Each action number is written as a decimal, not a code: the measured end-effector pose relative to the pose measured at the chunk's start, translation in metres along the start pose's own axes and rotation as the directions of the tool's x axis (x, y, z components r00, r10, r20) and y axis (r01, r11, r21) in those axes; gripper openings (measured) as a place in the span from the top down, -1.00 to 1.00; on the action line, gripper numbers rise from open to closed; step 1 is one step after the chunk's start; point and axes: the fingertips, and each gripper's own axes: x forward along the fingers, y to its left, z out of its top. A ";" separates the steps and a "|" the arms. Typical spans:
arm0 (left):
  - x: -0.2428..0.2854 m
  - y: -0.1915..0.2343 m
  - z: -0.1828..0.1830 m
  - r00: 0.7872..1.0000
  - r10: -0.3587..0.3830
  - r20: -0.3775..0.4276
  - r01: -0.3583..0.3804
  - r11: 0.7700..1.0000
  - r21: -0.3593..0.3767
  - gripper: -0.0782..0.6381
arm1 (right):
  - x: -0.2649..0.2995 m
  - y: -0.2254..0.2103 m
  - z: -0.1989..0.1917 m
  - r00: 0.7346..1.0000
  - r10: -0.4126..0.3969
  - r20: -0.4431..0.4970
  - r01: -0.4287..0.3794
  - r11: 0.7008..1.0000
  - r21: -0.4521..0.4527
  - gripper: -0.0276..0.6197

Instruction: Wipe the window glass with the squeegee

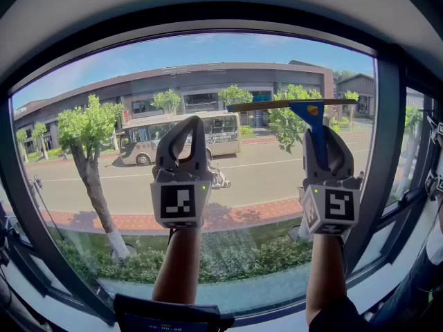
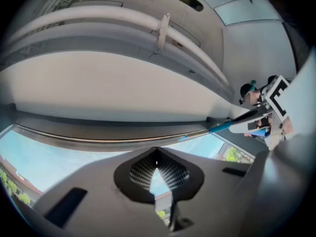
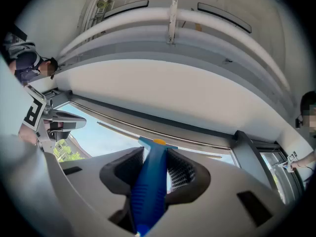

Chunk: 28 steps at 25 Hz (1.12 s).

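Note:
The squeegee [image 1: 294, 105] has a blue handle and a thin horizontal blade that lies against the upper part of the window glass [image 1: 124, 68]. My right gripper [image 1: 320, 131] is shut on the handle just below the blade. In the right gripper view the blue handle [image 3: 149, 181] runs up between the pads to the blade [image 3: 160, 143]. My left gripper [image 1: 194, 122] is held up in front of the glass, left of the squeegee and apart from it. Its jaws are shut with nothing in them. In the left gripper view the left gripper's [image 2: 157, 155] tips meet, and the squeegee [image 2: 223, 126] shows at the right.
A dark window frame [image 1: 41, 254] rings the glass, with a thick mullion [image 1: 387, 158] on the right and a narrower pane beyond it. A white ceiling soffit [image 3: 163, 90] hangs above. A dark device [image 1: 169, 317] sits below my arms. A person [image 3: 24, 58] stands close behind.

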 end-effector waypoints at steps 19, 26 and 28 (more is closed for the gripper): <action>0.006 0.009 -0.004 1.000 0.021 0.009 -0.021 0.999 -0.028 0.77 | 0.008 -0.001 -0.017 0.999 0.010 -0.045 -0.013 0.998 -0.063 0.47; 0.004 -0.008 -0.012 0.999 -0.031 0.027 0.033 0.996 -0.079 0.77 | 0.004 -0.011 -0.029 0.998 -0.001 -0.066 -0.004 0.998 -0.068 0.47; -0.002 -0.012 -0.016 0.999 -0.037 0.023 0.039 0.995 -0.092 0.77 | -0.001 -0.021 -0.035 0.996 -0.015 -0.085 0.009 0.997 -0.075 0.47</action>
